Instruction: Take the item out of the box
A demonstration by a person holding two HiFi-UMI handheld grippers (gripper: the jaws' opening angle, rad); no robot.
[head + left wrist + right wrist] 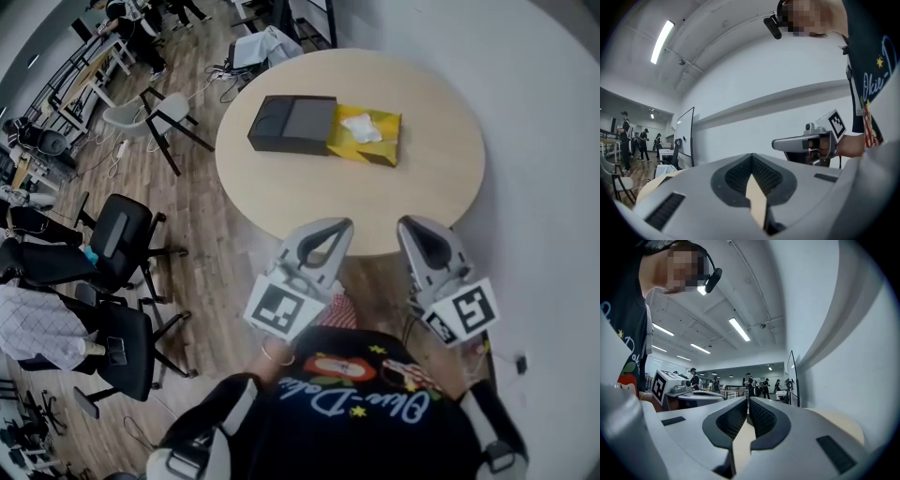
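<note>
Here, left gripper (339,228) and right gripper (411,228) hover pressed together, empty, at the table's (441,178) six o'clock edge, and should spread before reaching the box's (281,122) white item (361,128) at twelve o'clock

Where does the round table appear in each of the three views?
Head view: the round table fills the upper centre.
Left gripper view: the table is a tan strip at lower left.
Right gripper view: the table is a tan patch at lower right.
Shared landmark: the person's dark printed shirt.
</note>
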